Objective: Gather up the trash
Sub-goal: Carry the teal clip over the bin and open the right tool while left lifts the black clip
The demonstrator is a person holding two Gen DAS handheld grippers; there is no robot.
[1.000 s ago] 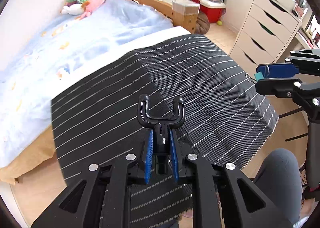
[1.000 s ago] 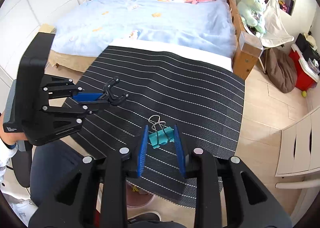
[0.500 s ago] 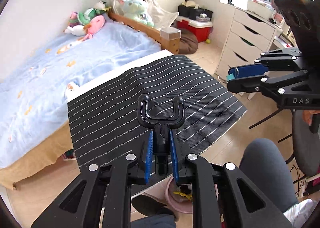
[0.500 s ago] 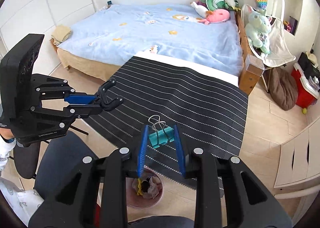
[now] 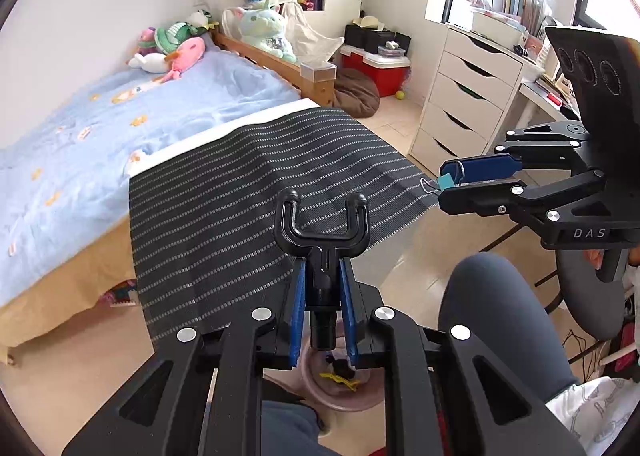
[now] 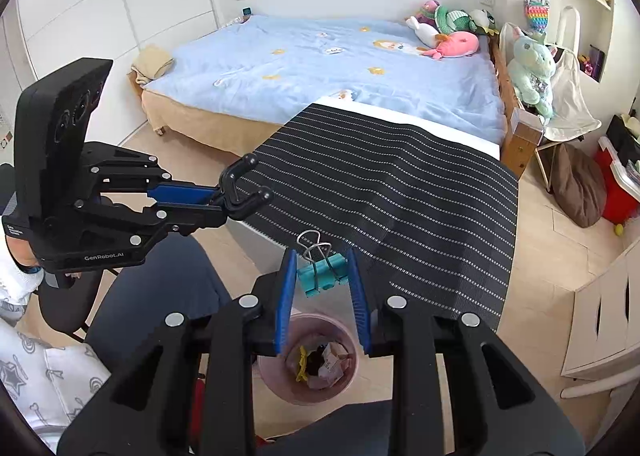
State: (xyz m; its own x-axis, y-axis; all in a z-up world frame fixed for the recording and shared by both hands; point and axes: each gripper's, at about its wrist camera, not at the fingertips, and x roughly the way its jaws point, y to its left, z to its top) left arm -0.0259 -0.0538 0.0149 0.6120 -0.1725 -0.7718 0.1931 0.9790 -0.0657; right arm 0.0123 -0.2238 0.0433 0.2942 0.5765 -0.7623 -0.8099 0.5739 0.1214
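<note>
My left gripper (image 5: 323, 292) is shut on a black U-shaped plastic holder (image 5: 323, 223); it also shows in the right wrist view (image 6: 240, 191). My right gripper (image 6: 322, 276) is shut on a teal binder clip (image 6: 320, 274) with silver wire handles; the clip also shows in the left wrist view (image 5: 444, 180). A pink trash bin (image 6: 308, 364) with scraps inside stands on the floor right below both grippers; in the left wrist view (image 5: 340, 380) it is partly hidden by the fingers.
A black white-striped mat (image 6: 400, 195) covers a table in front of me. Behind it is a bed with a blue cover (image 6: 320, 63). White drawers (image 5: 460, 107) stand at the right. A person's knee (image 5: 492, 304) is next to the bin.
Both grippers pulled back from over the striped mat and rose, still holding their items. The pink trash bin has come into view below them.
</note>
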